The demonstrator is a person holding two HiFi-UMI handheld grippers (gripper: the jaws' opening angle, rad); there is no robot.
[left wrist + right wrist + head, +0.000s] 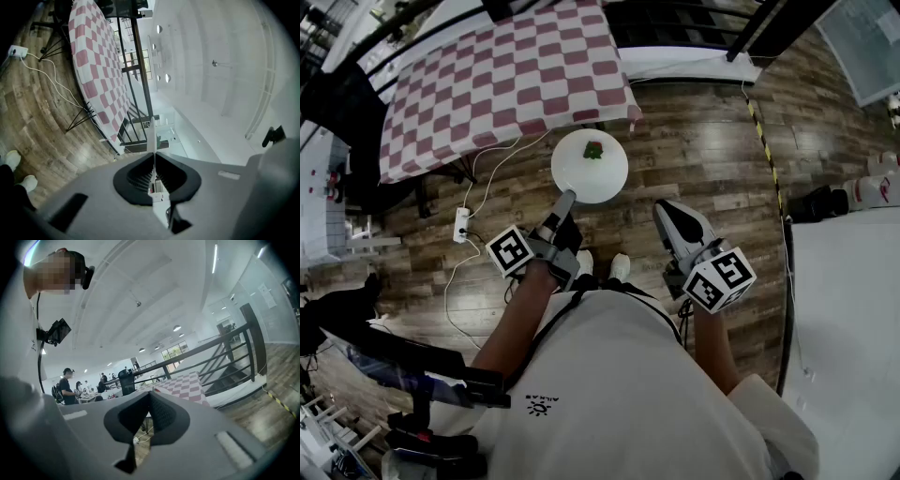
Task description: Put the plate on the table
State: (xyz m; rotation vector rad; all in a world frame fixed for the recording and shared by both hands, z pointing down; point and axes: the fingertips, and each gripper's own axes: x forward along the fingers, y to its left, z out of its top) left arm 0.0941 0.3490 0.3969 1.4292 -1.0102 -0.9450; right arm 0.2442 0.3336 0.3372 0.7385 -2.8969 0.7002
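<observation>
While the plate [581,173] hangs over the wood floor just short of the table's [487,84] near edge, it is the left gripper [562,202] that matters; the plate sticks out ahead of it, toward the table, roughly level and face up, with a small green thing [593,150] on the side closest to the table; being round, it has no long axis to line up. The table lies ahead and somewhat to the left, so I'd judge the coming move a forward reach over that edge. The left jaws are nearly closed, pinching the plate's rim on the side away from the table; in the left gripper view the plate [152,133] shows edge-on as a thin white sliver between them. The right gripper [667,214] sits farther from the table, touching nothing; its jaws look closed and empty, though the wide lens makes that hard to be sure of.
</observation>
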